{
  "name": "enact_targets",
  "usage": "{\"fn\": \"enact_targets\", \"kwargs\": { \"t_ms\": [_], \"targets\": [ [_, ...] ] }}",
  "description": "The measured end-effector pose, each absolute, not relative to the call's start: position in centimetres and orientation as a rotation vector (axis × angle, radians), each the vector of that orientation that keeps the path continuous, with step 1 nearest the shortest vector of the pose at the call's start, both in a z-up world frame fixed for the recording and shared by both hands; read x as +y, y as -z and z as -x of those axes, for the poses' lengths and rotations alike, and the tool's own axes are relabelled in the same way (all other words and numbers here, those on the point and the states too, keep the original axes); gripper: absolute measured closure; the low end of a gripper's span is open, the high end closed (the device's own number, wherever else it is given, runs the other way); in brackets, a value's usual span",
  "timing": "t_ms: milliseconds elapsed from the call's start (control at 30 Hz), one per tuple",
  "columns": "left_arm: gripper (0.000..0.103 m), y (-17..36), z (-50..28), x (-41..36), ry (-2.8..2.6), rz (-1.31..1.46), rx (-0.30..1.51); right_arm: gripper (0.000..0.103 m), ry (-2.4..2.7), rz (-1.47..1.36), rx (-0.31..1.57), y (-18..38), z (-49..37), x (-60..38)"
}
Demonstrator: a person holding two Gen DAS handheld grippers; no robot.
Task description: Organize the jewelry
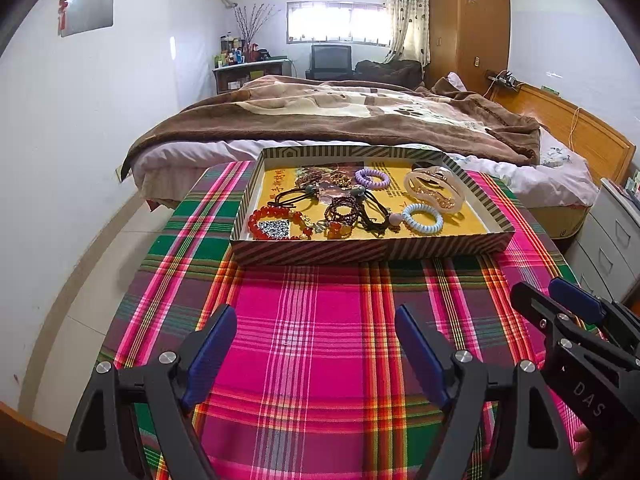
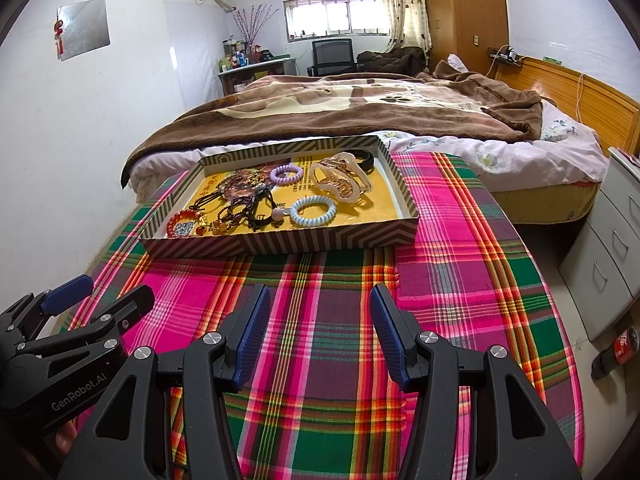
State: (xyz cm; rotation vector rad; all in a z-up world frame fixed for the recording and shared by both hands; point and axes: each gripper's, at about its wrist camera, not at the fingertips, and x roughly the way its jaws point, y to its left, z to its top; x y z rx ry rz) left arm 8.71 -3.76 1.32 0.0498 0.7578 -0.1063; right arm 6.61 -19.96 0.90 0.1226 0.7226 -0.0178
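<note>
A: Take the striped box [image 1: 372, 250] on the plaid cloth [image 1: 304, 340] as the landmark. Where is the jewelry?

B: All inside it. Going left to right: a red bead bracelet [image 1: 267, 216] in the near-left corner, then a knot of black cords and dark bead strands [image 1: 352, 210] in the middle, a purple coil tie [image 1: 372, 179] toward the far side, a pale blue coil tie [image 1: 422, 219] near the front wall, and a clear claw clip [image 1: 434, 189] toward the far-right corner.

A: Counts?

B: One red bracelet, two coil ties, one claw clip. The tangle I can't count; the strands overlap.

A: How will they handle?

B: All light, I'd judge. Beads are hard and likely to roll off the pads, so pinch across the strand. Coil ties are springy; grip through the ring. The clip is rigid plastic, possibly brittle; take it by the body. The cords are limp and may drag their neighbours.

A: Grippers?

B: The left gripper [image 1: 316, 354] and right gripper [image 2: 320, 334] hover over the cloth in front of the box, jaws apart, holding nothing.
</note>
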Motion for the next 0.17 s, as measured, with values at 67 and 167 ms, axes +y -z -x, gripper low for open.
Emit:
{"fn": "enact_targets", "kwargs": {
  "t_ms": [67,167],
  "targets": [
    [0.022,-1.32,-8.71,-3.77,0.109,-0.051,0.759,0.051,0.018,-0.122,0.722,-0.9,-6.62,-20.0],
    [0.022,-1.27,-8.7,-3.77,0.108,-0.051,0.76,0.051,0.017,-0.123,0.723,-0.9,-6.6,-20.01]
  ]
}}
